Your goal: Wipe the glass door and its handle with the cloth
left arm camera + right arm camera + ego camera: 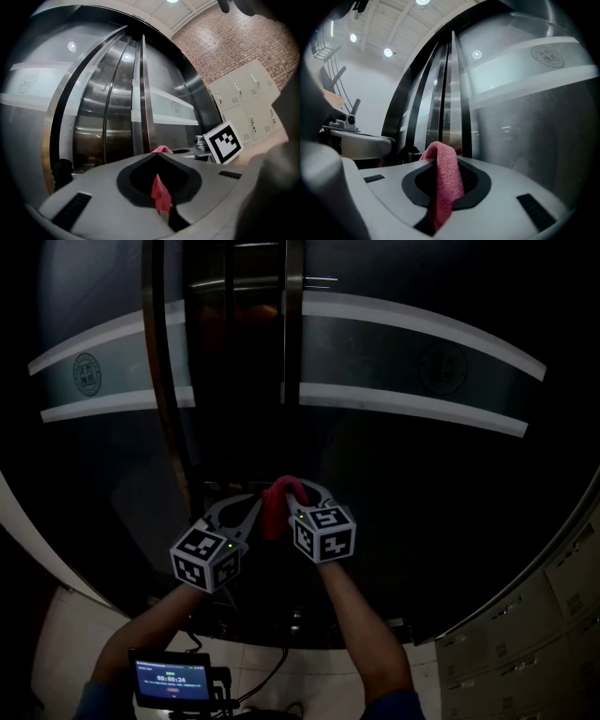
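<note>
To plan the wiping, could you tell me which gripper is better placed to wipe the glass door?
Right, probably: the right gripper clamps a thick fold of cloth jutting toward the glass door; the left gripper pinches only a thin bit.

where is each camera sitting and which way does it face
head view: on the person's head, looking down at the glass door; shows both forearms, left gripper, right gripper, cloth.
left gripper view: on the left gripper, facing the door handle; its jaws pinch the cloth.
right gripper view: on the right gripper, facing the door; its jaws pinch the cloth.
shared: cloth, door and handle in all three.
</note>
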A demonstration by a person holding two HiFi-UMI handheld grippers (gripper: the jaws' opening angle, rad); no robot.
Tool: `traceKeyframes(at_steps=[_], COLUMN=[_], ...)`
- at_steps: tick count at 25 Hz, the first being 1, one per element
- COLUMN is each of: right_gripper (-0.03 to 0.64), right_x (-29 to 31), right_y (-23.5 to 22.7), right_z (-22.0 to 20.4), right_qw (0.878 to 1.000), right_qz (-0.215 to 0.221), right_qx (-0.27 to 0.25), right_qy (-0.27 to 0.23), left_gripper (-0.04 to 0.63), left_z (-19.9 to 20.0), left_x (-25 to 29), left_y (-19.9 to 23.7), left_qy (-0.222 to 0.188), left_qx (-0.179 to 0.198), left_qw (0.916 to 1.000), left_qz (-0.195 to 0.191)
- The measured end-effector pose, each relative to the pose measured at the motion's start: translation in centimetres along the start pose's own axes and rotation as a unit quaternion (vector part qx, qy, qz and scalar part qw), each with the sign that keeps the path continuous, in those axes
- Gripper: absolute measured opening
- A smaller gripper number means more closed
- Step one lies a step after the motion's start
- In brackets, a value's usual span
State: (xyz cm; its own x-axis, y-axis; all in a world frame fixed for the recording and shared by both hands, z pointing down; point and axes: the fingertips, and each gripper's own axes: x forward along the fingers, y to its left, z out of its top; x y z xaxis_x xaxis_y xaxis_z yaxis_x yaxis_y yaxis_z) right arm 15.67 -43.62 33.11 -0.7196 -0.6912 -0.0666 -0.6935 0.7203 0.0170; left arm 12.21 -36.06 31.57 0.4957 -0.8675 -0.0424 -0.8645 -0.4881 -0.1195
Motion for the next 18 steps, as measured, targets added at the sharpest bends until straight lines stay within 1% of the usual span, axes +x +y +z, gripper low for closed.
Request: traceKeyframes(at_steps=[3,6,12,15,18], right_gripper=[0.032,0.032,0.032,0.032,0.032], right_x=[-0.1,-0.3,0.3,0.9,2.0], right_y=[0.2,1.1,6.2,9.3,12.9], right_z=[0.5,1.8,6.1,7.0,7.4], right_qw=[1.0,1.0,0.995,0.992,0.987], right_qz=[0.006,0.018,0.087,0.121,0.154], right_qx=[-0.008,-0.013,-0.015,-0.02,-0.014], right_qy=[0.003,-0.004,-0.038,-0.042,-0.045], left_gripper=[0.008,0.008,0.008,0.008,0.008], left_z=[-0.1,0.6,2.5,3.0,3.2], left_x=[0.0,-0.2,-1.7,-3.8,-6.4], left_y=[0.4,0.9,2.4,3.8,6.1], left_qy=[0.005,0.003,-0.005,-0.012,-0.012], left_qx=[-0.002,0.0,0.007,0.004,0.005], left_qw=[0.9999,0.9997,0.9981,0.9959,0.993], left_qz=[0.013,0.025,0.061,0.089,0.117])
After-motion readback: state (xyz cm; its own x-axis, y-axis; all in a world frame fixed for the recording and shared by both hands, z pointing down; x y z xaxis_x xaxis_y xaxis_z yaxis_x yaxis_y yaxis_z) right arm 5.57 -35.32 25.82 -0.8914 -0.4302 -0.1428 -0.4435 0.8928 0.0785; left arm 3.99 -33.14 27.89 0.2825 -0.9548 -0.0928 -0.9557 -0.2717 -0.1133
